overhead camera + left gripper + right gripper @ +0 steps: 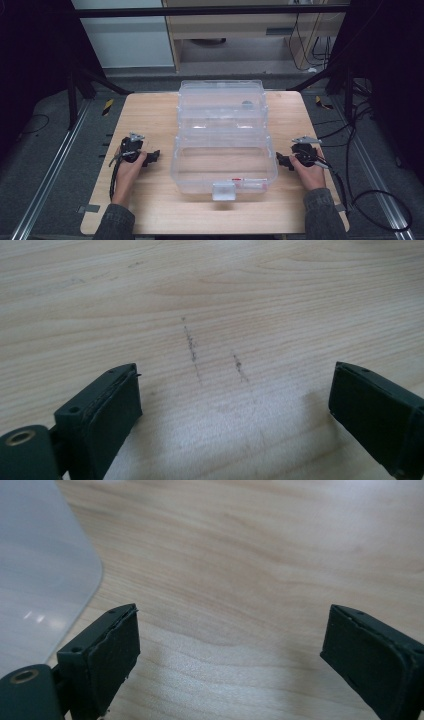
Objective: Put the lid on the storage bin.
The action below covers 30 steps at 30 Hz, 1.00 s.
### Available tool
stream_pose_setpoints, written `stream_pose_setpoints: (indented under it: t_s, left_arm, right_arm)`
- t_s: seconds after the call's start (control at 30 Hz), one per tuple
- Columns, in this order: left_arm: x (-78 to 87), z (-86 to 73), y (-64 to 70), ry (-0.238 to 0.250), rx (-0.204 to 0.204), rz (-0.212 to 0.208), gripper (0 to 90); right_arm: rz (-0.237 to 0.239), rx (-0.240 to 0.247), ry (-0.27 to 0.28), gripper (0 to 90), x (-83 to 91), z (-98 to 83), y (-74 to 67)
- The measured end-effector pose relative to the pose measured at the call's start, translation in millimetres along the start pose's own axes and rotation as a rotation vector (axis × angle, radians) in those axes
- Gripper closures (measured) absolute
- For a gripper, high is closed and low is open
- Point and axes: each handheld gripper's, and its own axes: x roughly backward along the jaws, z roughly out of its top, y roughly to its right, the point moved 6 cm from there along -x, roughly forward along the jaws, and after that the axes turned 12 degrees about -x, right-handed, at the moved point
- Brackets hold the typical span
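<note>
I had both forearms, in dark grey sleeves, reaching in from the near edge, well apart. My left hand [129, 167] held the black two-jaw left gripper [154, 157] low and level, pointing inward, its jaws standing wide with nothing between the flat black pads [116, 405]. My right hand [311, 171] mirrored it with the black right gripper [281, 160], jaws likewise spread and empty.
</note>
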Motion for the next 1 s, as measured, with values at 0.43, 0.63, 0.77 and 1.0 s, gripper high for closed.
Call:
stream_pose_setpoints:
  t_s: [0.43, 0.63, 0.77, 1.0]
  left_arm:
    - [65.0, 12.4, 33.3, 0.045, -0.191, -0.024, 6.7]
    - [103.3, 38.5, 41.4, 0.040, -0.333, -0.038, 6.7]
    - [121.7, 57.2, 44.7, 0.069, -0.337, -0.084, 6.8]
    - [139.9, 82.3, 55.8, 0.123, -0.395, -0.157, 5.6]
  right_arm:
    - [-0.040, 0.247, 0.028, 11.2, 76.1, 19.2, -13.3]
    - [-0.029, 0.354, -0.020, 14.5, 104.4, 46.0, -14.7]
    - [-0.020, 0.416, -0.045, 21.1, 118.1, 68.1, -21.1]
    - [0.031, 0.539, -0.073, 30.4, 132.8, 108.2, -50.3]
